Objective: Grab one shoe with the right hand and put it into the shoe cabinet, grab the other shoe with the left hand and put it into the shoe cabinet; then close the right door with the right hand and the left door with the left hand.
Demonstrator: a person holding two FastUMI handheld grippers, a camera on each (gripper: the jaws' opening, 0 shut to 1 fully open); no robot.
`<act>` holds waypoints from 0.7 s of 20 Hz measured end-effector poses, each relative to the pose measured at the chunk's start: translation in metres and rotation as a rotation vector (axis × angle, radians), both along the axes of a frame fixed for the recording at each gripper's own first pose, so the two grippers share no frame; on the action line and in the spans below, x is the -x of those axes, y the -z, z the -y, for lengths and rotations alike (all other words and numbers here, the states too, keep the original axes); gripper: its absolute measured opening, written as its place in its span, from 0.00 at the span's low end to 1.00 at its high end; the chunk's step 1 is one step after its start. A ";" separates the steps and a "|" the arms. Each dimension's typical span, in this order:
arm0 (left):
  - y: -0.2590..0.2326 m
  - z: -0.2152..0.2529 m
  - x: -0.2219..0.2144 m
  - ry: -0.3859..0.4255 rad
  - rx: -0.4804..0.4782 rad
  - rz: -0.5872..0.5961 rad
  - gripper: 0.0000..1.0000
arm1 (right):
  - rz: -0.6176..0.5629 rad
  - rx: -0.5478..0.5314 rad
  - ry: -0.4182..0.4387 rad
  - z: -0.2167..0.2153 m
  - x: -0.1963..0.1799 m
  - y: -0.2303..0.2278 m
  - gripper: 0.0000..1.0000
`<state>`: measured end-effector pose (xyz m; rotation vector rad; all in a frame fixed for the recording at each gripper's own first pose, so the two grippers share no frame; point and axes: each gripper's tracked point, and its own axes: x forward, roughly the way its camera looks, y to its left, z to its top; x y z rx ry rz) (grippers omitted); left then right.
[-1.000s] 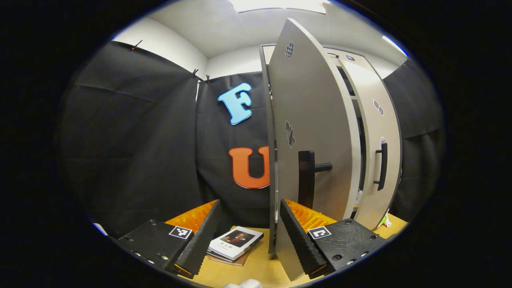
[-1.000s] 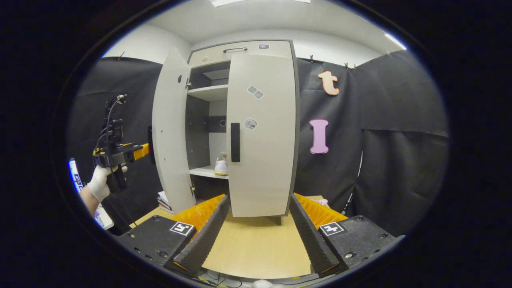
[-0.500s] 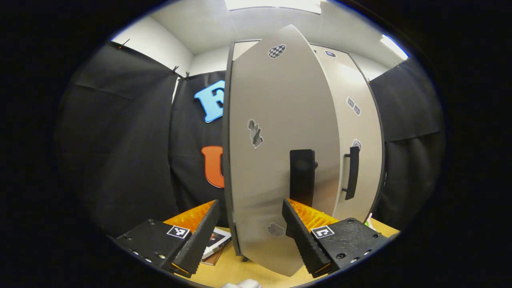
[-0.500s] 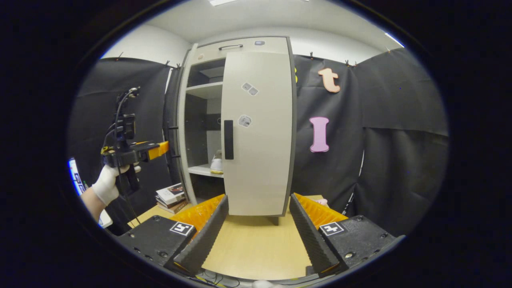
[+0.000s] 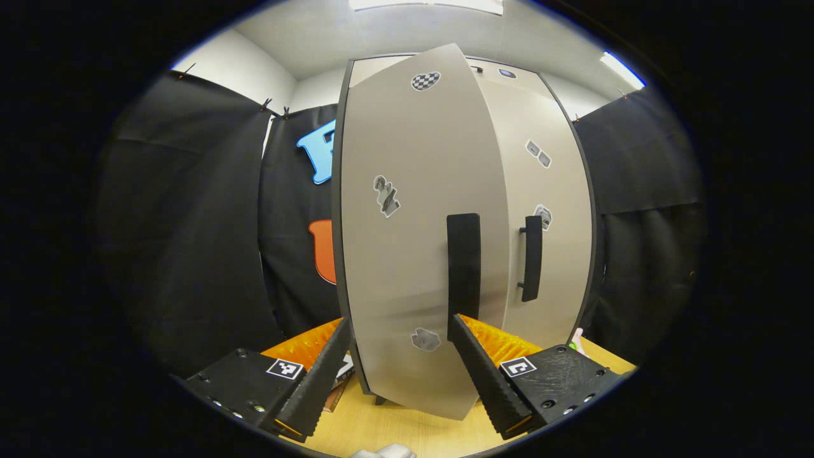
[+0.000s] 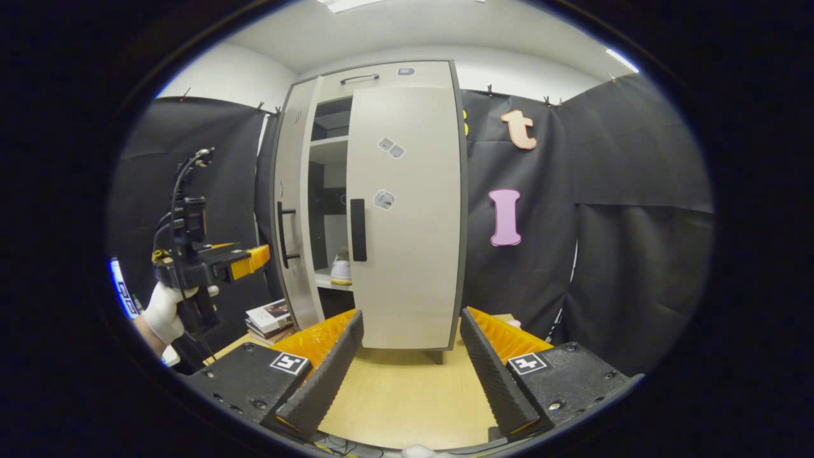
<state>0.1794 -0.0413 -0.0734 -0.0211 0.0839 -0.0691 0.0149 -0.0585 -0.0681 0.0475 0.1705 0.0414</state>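
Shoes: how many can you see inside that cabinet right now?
1. A white shoe stands on the shelf, seen through the gap beside the nearly shut left door. A second may be hidden behind the right door.

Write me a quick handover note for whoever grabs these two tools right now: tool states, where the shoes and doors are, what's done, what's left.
Left tool: open, holding nothing, facing the left door near its handle; whether a finger touches the door I cannot tell.
Right tool: open, holding nothing, hanging back from the cabinet above the table.
One shoe stands on a shelf inside, seen through the gap; a second shoe I cannot make out.
Right door: looks closed.
Left door: ajar, part way to shut.
Left to do: push the left door fully closed with the left tool.
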 end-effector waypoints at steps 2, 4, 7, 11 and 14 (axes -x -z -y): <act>-0.005 -0.002 0.016 -0.001 0.012 0.001 0.96 | 0.010 -0.007 -0.003 -0.006 0.000 -0.004 0.99; -0.009 -0.002 0.033 0.010 0.023 -0.003 0.96 | 0.019 -0.014 -0.010 -0.014 0.000 -0.009 0.99; -0.015 -0.008 0.060 0.023 0.027 -0.002 0.96 | 0.040 -0.004 -0.017 -0.025 0.003 -0.017 0.99; -0.023 -0.017 0.092 0.011 0.031 0.009 0.96 | 0.058 -0.008 -0.024 -0.037 0.008 -0.023 0.99; -0.025 -0.024 0.113 0.006 0.044 0.008 0.96 | 0.068 -0.007 -0.021 -0.041 0.013 -0.027 0.99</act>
